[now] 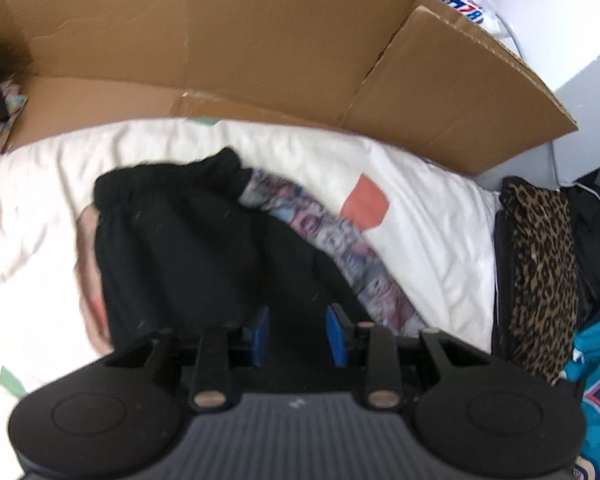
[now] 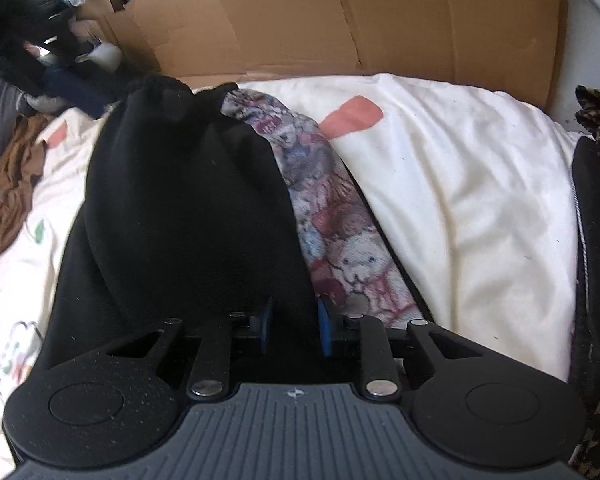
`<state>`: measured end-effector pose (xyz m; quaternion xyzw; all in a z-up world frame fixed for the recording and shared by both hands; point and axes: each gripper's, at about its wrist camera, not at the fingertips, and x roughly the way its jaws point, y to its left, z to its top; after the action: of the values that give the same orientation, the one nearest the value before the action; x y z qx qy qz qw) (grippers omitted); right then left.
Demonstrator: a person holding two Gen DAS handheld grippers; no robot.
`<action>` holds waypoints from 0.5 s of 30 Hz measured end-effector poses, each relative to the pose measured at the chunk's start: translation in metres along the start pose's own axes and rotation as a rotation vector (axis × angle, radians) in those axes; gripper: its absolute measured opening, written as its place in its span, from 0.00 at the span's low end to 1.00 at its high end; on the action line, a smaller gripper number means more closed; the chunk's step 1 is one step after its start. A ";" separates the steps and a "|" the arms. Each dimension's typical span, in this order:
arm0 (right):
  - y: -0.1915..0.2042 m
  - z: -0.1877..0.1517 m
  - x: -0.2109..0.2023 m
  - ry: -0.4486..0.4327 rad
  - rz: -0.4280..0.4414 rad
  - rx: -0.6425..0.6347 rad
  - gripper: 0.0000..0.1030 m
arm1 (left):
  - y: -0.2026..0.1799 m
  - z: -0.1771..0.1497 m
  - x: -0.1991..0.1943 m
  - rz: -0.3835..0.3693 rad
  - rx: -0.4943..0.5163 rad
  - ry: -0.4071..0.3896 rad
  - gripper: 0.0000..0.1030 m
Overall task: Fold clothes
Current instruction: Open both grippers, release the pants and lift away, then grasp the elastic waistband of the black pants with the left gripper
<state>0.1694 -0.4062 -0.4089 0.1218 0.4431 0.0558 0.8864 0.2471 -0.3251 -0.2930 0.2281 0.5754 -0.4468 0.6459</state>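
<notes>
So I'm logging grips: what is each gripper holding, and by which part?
Both the left gripper and right gripper pinch the near edge of the black fleece garment.

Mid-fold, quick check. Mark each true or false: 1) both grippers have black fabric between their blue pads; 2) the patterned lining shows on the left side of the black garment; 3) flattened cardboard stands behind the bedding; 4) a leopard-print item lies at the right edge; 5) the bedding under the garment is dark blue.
1) True: the left gripper and the right gripper each have the black garment between their blue pads.
2) False: the patterned lining shows along the garment's right side.
3) True: the cardboard stands behind the bedding.
4) True: the leopard-print item lies at the right edge.
5) False: the bedding is cream white with coloured patches.
</notes>
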 end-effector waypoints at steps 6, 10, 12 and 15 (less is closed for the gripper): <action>-0.003 0.009 0.011 -0.017 0.030 0.053 0.24 | -0.018 0.019 0.033 0.051 -0.001 0.050 0.32; -0.004 0.012 0.017 -0.020 0.049 0.064 0.24 | -0.020 0.027 0.057 0.116 -0.020 0.068 0.28; -0.002 0.012 0.016 -0.030 0.039 0.046 0.08 | -0.019 0.031 0.066 0.132 -0.040 0.078 0.28; 0.000 0.011 0.012 -0.050 0.035 0.029 0.02 | -0.018 0.037 0.079 0.145 -0.059 0.084 0.28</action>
<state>0.1855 -0.4053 -0.4121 0.1439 0.4194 0.0616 0.8942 0.2474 -0.3886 -0.3549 0.2686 0.5968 -0.3719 0.6583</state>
